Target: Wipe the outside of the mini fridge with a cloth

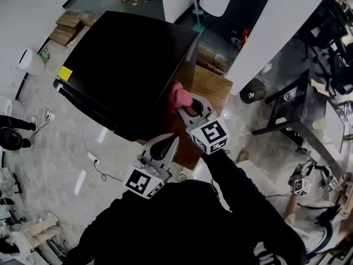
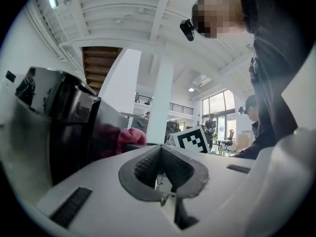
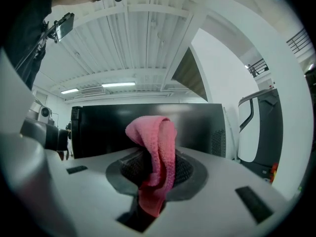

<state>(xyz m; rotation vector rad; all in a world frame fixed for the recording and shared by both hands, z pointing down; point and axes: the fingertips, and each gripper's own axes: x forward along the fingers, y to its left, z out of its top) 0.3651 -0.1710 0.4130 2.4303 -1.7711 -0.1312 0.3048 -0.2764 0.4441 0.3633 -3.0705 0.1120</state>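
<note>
The black mini fridge (image 1: 127,65) stands in the middle of the head view, seen from above. My right gripper (image 1: 190,110) is shut on a pink cloth (image 1: 178,96) and holds it against the fridge's right side wall. In the right gripper view the pink cloth (image 3: 155,152) hangs folded from the jaws, with the fridge's dark side (image 3: 148,120) just ahead. My left gripper (image 1: 168,145) is shut with nothing in it and hovers near the fridge's lower right corner. In the left gripper view the fridge's glossy side (image 2: 64,127) and the cloth (image 2: 129,137) show to the left.
A wooden board (image 1: 207,87) lies against the fridge's right side. White cables and a power strip (image 1: 92,158) trail on the floor at left. A black frame table (image 1: 298,109) and a round bin (image 1: 252,91) stand to the right. White pillars (image 1: 276,32) rise behind.
</note>
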